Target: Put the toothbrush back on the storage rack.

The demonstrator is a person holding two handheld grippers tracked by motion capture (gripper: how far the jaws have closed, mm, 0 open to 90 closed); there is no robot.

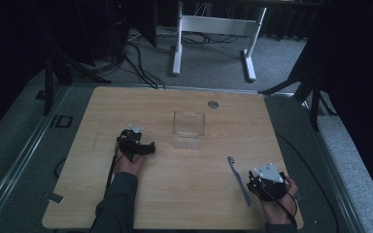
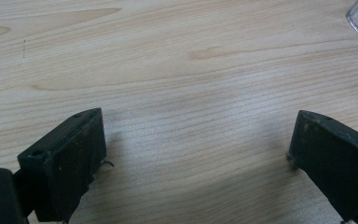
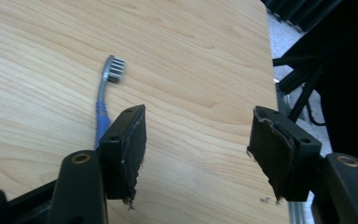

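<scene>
A: One toothbrush (image 1: 238, 180), flat on the worktop (image 1: 184, 194), near right, just left of the right tool (image 3: 196, 140).
B: Two tools, both gaping wide, gripping nothing.
A: One clear box (image 1: 189, 127), centre, far of the left tool (image 2: 196, 154).
B: Bare wood between; right tool close to right edge.

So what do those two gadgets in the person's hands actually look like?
Both are black. The left gripper and right gripper each end in two blocky black fingers with screw holes and worn, frayed pads. A pale grey three-cornered plate sits on top of the right one, and a thin black cable trails from the left. The person's left arm wears a dark sleeve.
</scene>
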